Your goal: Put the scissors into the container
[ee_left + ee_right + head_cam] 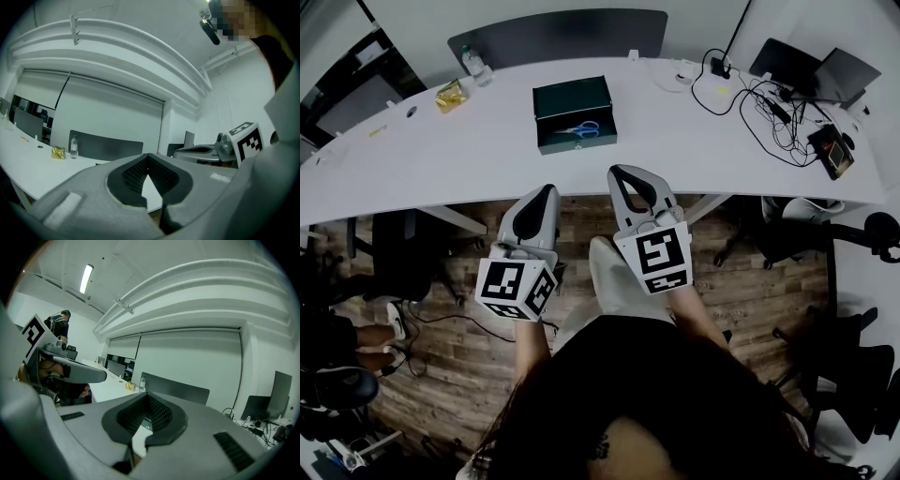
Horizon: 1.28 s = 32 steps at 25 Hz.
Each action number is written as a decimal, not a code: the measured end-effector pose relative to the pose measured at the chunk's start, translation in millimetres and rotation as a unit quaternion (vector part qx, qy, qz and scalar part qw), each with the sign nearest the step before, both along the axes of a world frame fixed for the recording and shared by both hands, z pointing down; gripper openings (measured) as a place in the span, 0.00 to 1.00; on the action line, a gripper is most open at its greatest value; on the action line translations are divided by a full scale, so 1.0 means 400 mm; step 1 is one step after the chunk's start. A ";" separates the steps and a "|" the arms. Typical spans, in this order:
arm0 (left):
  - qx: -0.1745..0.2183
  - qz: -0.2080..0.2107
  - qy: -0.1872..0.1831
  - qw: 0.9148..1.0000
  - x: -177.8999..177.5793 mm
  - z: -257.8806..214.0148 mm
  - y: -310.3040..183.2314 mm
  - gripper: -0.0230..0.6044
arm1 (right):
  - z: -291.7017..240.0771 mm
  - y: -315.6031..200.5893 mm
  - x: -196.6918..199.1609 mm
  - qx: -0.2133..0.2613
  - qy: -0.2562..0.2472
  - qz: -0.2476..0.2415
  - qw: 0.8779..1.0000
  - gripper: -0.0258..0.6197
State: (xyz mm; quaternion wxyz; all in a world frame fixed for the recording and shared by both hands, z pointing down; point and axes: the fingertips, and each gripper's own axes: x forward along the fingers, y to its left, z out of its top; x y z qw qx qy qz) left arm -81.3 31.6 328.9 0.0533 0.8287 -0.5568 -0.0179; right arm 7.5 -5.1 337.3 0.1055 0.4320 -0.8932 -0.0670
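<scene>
A dark green container (573, 97) stands open on the white table (441, 159), slightly left of the middle. Blue-handled scissors (581, 129) lie inside it near its front wall. My left gripper (546, 190) and right gripper (622, 172) hover side by side at the table's near edge, well short of the container. Both point level toward the far wall. In the left gripper view the left gripper (148, 155) has its pads meeting at the tips, with nothing between them. The right gripper (148, 394) looks the same in the right gripper view, empty and shut.
A water bottle (471, 62) and a yellow packet (450, 95) sit at the table's far left. Tangled cables (769, 103) and a laptop (816, 70) fill the right end. A dark chair (562, 33) stands behind the table, and office chairs (853, 356) stand on the wood floor.
</scene>
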 end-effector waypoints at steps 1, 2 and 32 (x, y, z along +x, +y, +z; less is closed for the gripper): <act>0.000 0.001 0.000 1.000 0.004 0.000 0.000 0.05 | -0.001 0.000 0.002 0.000 0.000 0.000 1.000 0.05; -0.001 0.002 -0.001 1.000 0.007 -0.001 0.000 0.05 | -0.002 0.000 0.004 0.000 -0.001 0.000 1.000 0.05; 0.002 0.009 -0.010 1.000 0.046 -0.007 -0.008 0.05 | -0.005 -0.007 0.036 0.006 -0.009 0.001 1.000 0.05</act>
